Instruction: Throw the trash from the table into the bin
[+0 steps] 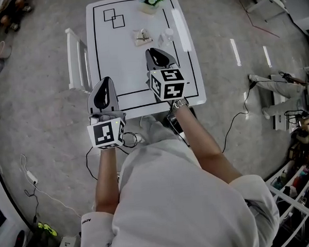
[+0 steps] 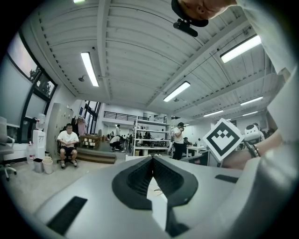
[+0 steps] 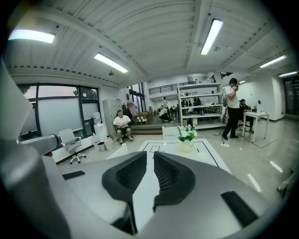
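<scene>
Left claw (image 1: 107,80) and right claw (image 1: 152,52) both closed, empty. The crumpled wrapper (image 1: 142,37) at the counter's (image 1: 104,56) 12 o'clock looks light and squishy, so pinch its middle.

A large open lab hall is showing here. Strip lights (image 3: 212,35) are glowing along a ribbed ceiling (image 2: 131,51), and metal shelving (image 3: 198,109) is standing under a railed gallery (image 3: 161,88). One person (image 3: 122,123) is sitting by the wall; another person (image 3: 231,107) is standing near the shelving. Cables (image 1: 232,122) are trailing over the speckled floor (image 1: 39,100) beside a white table (image 1: 109,55) marked with black outlines (image 1: 114,17).
</scene>
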Tool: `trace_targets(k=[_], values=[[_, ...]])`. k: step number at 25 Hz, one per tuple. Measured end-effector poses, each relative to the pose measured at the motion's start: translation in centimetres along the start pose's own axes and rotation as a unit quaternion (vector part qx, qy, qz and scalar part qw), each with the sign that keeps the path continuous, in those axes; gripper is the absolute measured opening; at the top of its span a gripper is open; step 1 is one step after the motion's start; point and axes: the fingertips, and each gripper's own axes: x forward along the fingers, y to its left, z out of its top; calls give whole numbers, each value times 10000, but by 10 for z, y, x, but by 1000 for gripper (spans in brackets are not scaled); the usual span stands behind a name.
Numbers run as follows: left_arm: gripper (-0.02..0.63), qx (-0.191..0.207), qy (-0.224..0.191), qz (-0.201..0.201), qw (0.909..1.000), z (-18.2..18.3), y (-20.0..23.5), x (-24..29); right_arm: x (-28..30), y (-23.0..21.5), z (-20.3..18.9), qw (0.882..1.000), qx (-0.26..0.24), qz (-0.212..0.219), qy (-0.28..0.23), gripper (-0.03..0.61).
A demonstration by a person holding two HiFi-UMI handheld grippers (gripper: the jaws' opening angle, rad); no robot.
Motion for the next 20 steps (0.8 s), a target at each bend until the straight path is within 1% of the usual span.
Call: trace_targets(k=[2, 5, 7, 11, 16, 20], values=[[5, -18, 89, 55, 9999, -5, 7, 19, 30, -8, -7, 9997, 42, 48, 245, 79], [5, -34, 206, 153, 9997, -12, 14, 45, 75, -23, -21, 9982, 63, 61, 601, 145], [5, -50, 284, 221, 9993, -16, 17, 61, 103, -37, -32, 9965, 153, -51, 822, 181], [5, -23, 446, 331, 9985, -20, 25, 85, 156, -65, -59, 9904, 369, -462, 1246, 234], [5, -66, 670, 456, 9967, -30, 36, 111, 203, -94, -92, 9799, 298, -849, 1782, 238], [5, -108, 868, 408, 9953, -48, 37, 127, 231, -110, -115, 9727, 319, -914, 2109, 238]])
